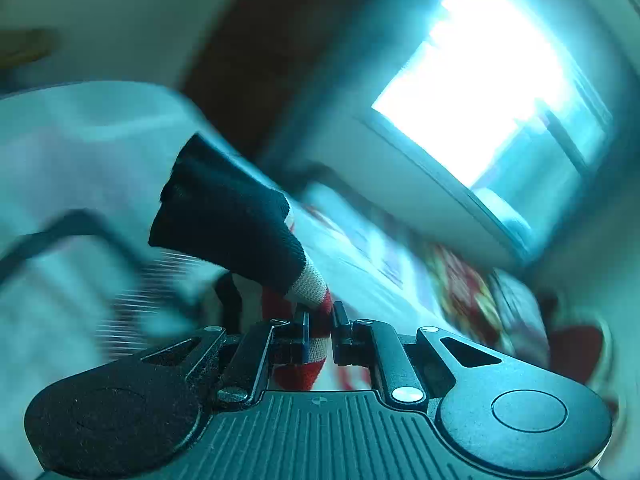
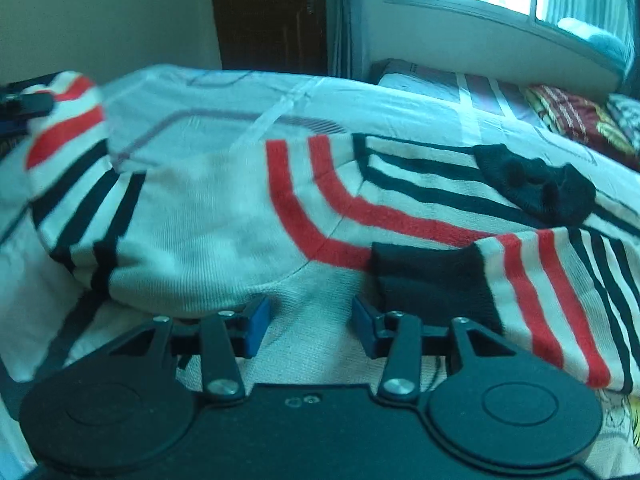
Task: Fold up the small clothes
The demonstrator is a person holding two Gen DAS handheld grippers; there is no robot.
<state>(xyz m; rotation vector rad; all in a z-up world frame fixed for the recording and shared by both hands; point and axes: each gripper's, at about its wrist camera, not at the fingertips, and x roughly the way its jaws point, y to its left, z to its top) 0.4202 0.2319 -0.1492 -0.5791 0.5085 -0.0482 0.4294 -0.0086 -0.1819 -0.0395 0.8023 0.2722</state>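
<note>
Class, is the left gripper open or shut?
Shut: the left gripper pinches the striped sweater's sleeve between its pads.

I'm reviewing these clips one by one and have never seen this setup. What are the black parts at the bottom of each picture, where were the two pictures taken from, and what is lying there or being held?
No robot here: a person carries a hand-held claw in each hand, and each claw has a camera looking forward along its two fingers. The black parts at the bottom are the claws themselves.

The blurred picture is from the left claw. It is shut on a sleeve with red and white stripes and a dark cuff, lifted off the surface.

The sharper picture is from the right claw. Its blue-padded fingers stand open, gripping nothing, just above a striped sweater spread on a bed. The sweater's other sleeve lies folded across it. The left claw appears at that picture's left edge.
</note>
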